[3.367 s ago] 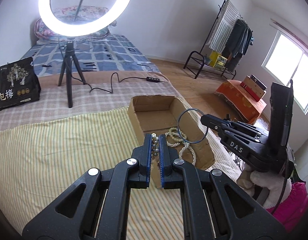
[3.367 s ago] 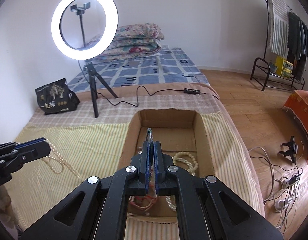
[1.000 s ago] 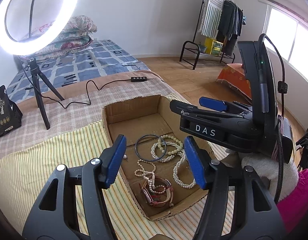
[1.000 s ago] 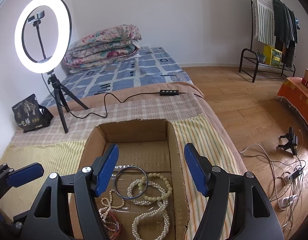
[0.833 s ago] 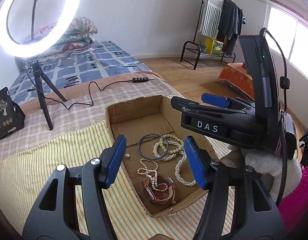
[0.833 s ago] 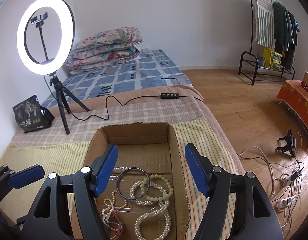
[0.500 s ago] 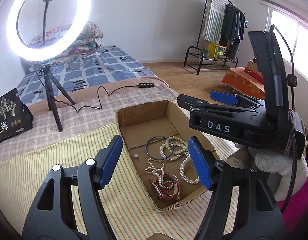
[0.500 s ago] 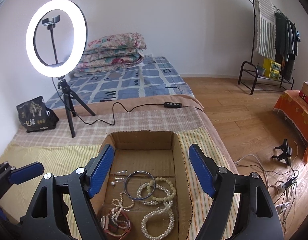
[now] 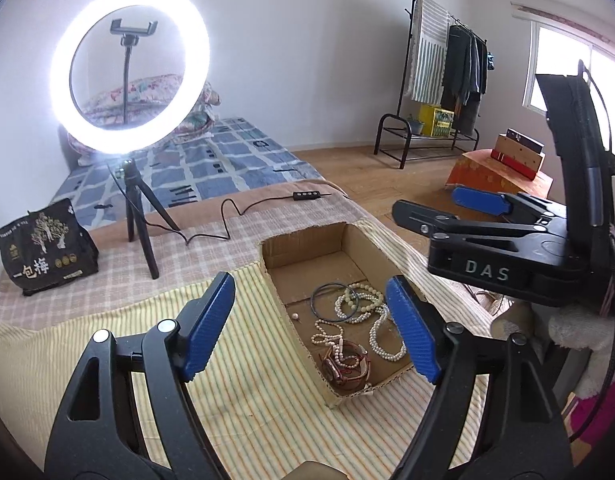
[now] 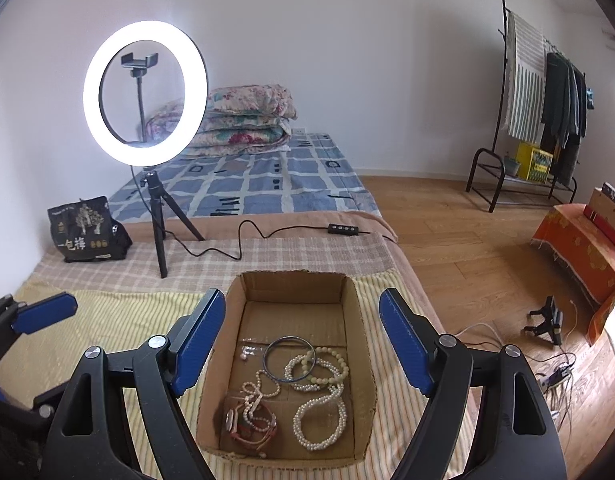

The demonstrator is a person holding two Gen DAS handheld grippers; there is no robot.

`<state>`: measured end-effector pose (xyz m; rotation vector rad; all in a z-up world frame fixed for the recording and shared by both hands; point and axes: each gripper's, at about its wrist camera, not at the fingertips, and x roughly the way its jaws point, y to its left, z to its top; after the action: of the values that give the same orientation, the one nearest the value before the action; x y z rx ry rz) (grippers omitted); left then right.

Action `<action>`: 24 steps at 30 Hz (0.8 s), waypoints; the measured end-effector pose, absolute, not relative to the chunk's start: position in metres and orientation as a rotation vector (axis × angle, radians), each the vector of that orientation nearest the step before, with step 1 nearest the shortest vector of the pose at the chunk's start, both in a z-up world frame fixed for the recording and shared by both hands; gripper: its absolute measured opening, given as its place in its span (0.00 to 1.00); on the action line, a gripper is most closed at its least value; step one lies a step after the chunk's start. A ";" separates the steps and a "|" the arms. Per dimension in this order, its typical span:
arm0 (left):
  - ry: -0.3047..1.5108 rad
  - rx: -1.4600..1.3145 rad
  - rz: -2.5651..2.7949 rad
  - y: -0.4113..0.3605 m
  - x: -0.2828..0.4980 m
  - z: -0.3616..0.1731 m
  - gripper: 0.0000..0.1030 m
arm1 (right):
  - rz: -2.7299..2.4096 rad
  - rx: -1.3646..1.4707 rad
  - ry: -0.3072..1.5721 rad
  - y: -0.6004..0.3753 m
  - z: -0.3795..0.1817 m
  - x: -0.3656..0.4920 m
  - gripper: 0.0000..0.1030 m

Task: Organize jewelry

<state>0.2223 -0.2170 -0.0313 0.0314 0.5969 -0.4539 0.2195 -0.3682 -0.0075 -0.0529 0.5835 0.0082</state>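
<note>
While I hold both claws above the cardboard box [image 10: 357, 320], nothing sits between their fingers. My left gripper [image 9: 313, 330] is opening wide, and my right gripper [image 10: 299, 344] is wide too. Inside the box I count one dark bangle [image 10: 289, 358], one watch [image 10: 249, 426], and some pearl strings [image 10: 319, 412]. One ring light [image 10: 145, 92] stands behind the box.
</note>
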 end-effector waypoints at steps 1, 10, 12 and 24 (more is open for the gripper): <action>0.594 0.031 -0.452 -0.214 0.219 -0.030 0.79 | 0.000 -0.059 0.576 -0.367 -0.005 0.214 0.77; 0.521 0.026 -0.417 -0.183 0.188 -0.009 0.95 | -0.071 -0.078 0.519 -0.356 0.022 0.171 0.79; 0.502 0.019 -0.408 -0.175 0.181 -0.003 0.96 | -0.076 -0.077 0.511 -0.354 0.026 0.163 0.79; 0.430 0.033 -0.391 -0.149 0.151 0.016 1.00 | -0.074 -0.073 0.465 -0.338 0.032 0.128 0.79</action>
<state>0.1506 -0.1492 0.0156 0.0335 0.4298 -0.3910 0.1277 -0.3384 0.0319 -0.0733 0.4647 -0.0738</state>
